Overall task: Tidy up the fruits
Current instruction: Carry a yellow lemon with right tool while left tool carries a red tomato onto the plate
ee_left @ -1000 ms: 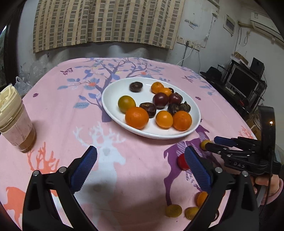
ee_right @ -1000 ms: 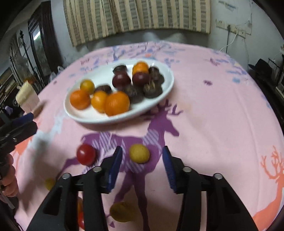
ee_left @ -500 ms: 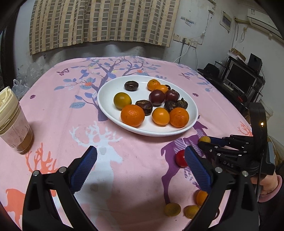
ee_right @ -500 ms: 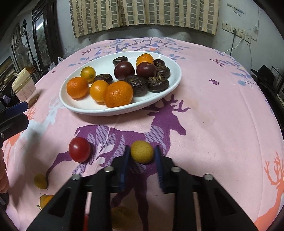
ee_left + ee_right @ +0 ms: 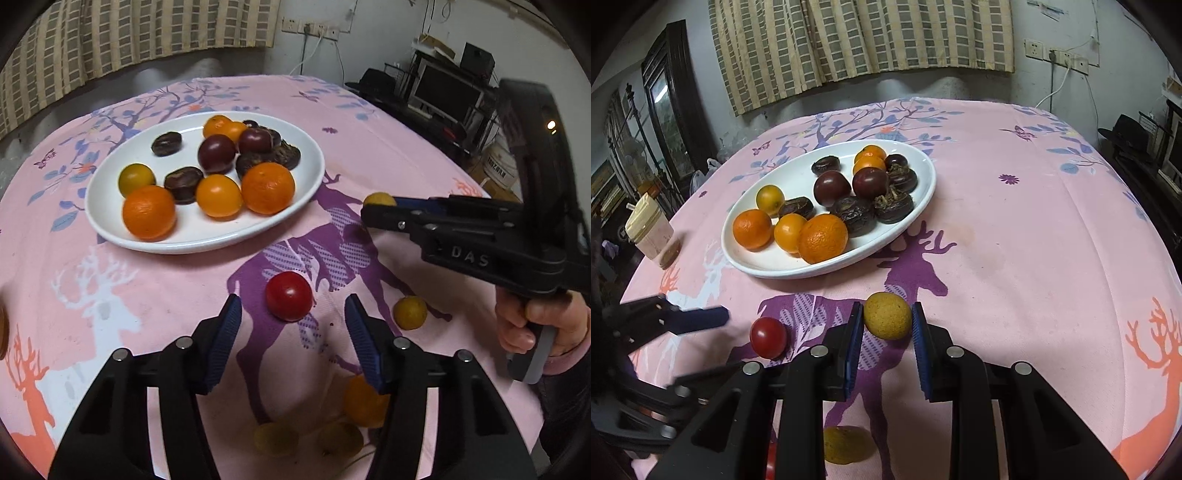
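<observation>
A white oval plate (image 5: pixel 110 221) (image 5: pixel 923 199) holds oranges, dark plums and dark brown fruits. My right gripper (image 5: pixel 887 319) is shut on a small yellow fruit (image 5: pixel 887 320) and holds it above the cloth, in front of the plate; it also shows in the left wrist view (image 5: pixel 378 199). My left gripper (image 5: pixel 293 321) is open, its fingers either side of a red cherry tomato (image 5: pixel 289 301) (image 5: pixel 768 338) lying on the pink tablecloth. Loose yellow and orange fruits lie near me: one (image 5: pixel 410 312) right of the tomato, an orange one (image 5: pixel 364 404), and a yellow one (image 5: pixel 846 445).
A cream-lidded jar (image 5: pixel 652 230) stands at the table's left edge. The round table has a pink cloth with deer prints (image 5: pixel 1015 221). Shelves with a monitor (image 5: pixel 450 92) stand to the right, a curtain (image 5: pixel 868 40) behind.
My right gripper closed on the yellow fruit and lifted it. My left gripper moved forward and right and narrowed, and now brackets the red tomato.
</observation>
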